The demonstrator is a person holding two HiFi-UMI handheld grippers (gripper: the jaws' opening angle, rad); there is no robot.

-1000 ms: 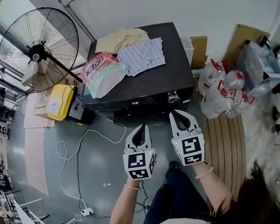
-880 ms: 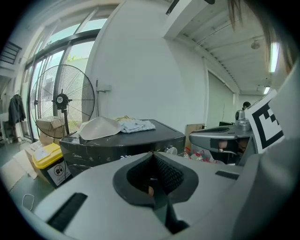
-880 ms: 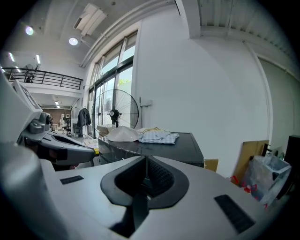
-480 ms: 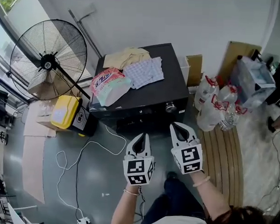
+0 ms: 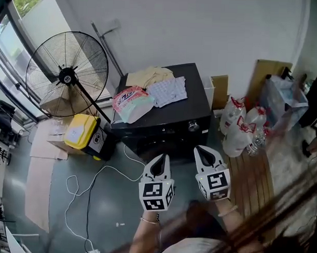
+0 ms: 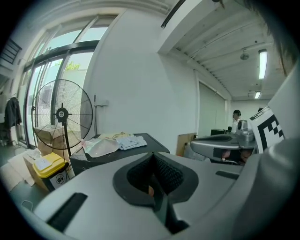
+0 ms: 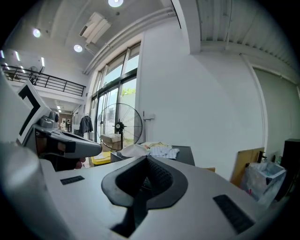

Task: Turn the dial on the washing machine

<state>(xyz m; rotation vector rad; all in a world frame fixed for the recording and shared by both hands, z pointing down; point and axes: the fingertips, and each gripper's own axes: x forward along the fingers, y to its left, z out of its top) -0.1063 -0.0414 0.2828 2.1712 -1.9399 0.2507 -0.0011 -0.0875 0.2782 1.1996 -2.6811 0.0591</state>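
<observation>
Silver dial [image 5: 194, 126] ahead of right gripper [image 5: 203, 150]

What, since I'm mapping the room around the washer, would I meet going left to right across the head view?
fan → pink bag → checked cloth → dial → bottles → clear bin
</observation>
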